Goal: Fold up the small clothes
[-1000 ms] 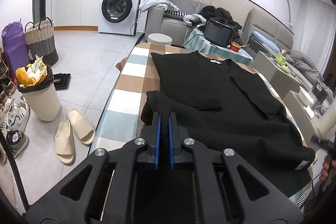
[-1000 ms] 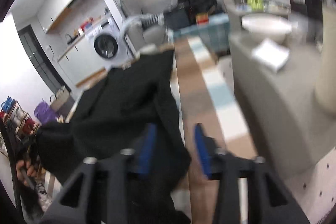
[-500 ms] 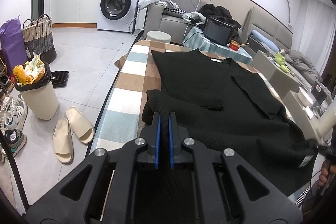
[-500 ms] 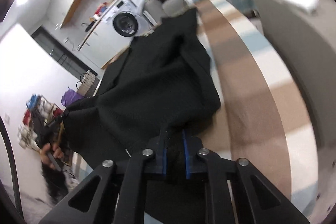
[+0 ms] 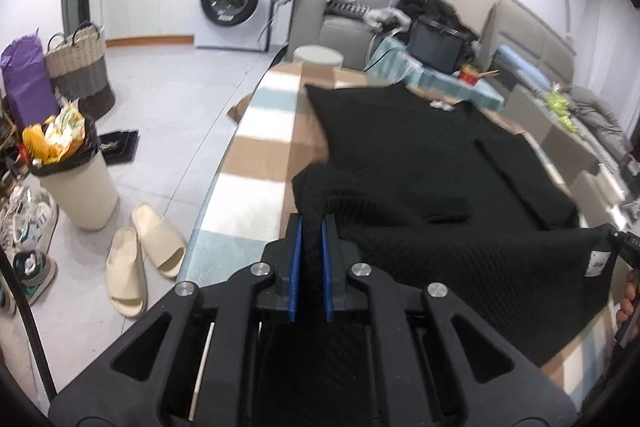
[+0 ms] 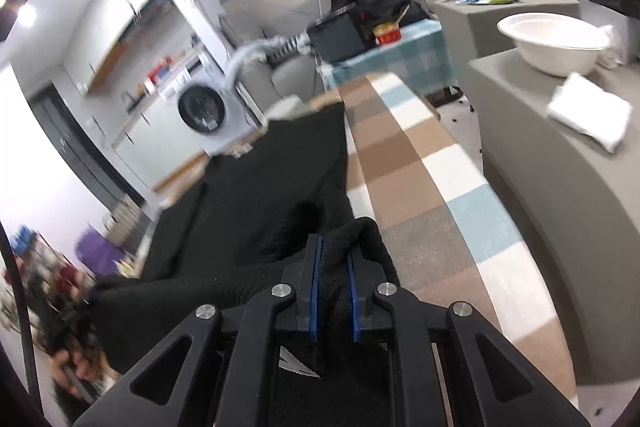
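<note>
- My left gripper [image 5: 311, 227] is clamped on the black sweater [image 5: 432, 163] hem corner; the right gripper [image 6: 333, 259] pinches the opposite corner, its jaws easing apart slightly.
- I'd carry both corners level — keeping the hem taut — toward the collar.
- The sweater, dark and ribbed, sleeves folded in, lies along the checked table [image 5: 260, 131].

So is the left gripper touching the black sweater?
Touching. In the left wrist view, the left gripper has its blue pads shut on a bunched fold of the black sweater, with no gap showing.
</note>
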A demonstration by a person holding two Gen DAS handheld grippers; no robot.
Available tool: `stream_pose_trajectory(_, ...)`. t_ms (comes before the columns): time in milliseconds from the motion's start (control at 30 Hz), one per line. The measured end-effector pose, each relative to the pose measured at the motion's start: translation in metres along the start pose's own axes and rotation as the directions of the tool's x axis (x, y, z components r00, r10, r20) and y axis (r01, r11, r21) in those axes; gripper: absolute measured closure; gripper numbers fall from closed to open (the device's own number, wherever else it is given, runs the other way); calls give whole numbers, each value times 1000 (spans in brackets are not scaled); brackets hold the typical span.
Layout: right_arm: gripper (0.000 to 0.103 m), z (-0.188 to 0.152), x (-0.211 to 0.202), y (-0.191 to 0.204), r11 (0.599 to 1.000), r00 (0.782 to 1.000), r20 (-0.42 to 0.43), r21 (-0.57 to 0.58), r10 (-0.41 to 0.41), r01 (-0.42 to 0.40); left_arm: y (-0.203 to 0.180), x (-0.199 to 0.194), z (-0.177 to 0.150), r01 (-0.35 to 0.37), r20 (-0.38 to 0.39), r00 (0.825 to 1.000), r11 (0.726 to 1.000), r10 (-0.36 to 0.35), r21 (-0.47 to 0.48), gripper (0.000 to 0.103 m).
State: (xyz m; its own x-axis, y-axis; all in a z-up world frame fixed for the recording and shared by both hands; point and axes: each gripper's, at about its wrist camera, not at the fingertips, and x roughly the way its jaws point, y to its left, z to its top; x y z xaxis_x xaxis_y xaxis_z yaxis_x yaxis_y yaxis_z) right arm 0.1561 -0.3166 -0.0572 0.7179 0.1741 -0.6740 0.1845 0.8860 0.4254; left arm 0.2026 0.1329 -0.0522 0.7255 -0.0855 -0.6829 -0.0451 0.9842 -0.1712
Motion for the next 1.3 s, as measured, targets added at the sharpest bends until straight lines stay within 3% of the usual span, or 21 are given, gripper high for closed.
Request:
stream_pose_trajectory(100,79,2,15,-6,999,998,-43,-11,-54,53,6,20,-4,-30,-52,998,999,29,-25,84)
stream_pose_trajectory(167,67,1,12,-12,996,996,-38,-19,-86,86,11,25,-8,-60,-58,997,998,58,-31,62)
stream_pose_trajectory(200,56,1,9,-15,995,995,-25,-21,-98,98,14,26,-10,-70,-55,996,997,68,-35,45)
stream_pose_trajectory(233,52,1,8,-17,995,995,-17,-22,-103,102,17,29,-11,-75,-52,996,996,73,-43,40)
stream_pose_trajectory(433,51,3,25,-21,1000,994,-111,-4,5,-5,18,57,-5,-17,-110,994,998,10,-63,40)
stream_pose_trajectory(667,51,5,45,-4,999,988,-152,-50,-24,17,-3,83,6,3,-155,988,1000,-7,-26,40)
stream_pose_trajectory(900,51,9,59,0,997,985,-170,-79,-37,24,-9,98,14,49,-167,985,998,-55,-35,51)
stream_pose_trajectory(967,52,9,62,1,996,984,-172,-84,-38,24,-11,99,15,73,-173,982,997,-76,-26,63)
stream_pose_trajectory(1033,59,9,65,4,995,984,-175,-100,-43,26,-17,100,16,96,-177,979,995,-96,-6,77)
stream_pose_trajectory(1167,70,5,67,13,987,981,-189,-164,-36,4,-23,97,12,90,-173,981,996,-84,26,82)
stream_pose_trajectory(1300,71,0,65,16,982,979,-201,-187,-28,-10,-23,89,7,90,-172,982,995,-83,32,83)
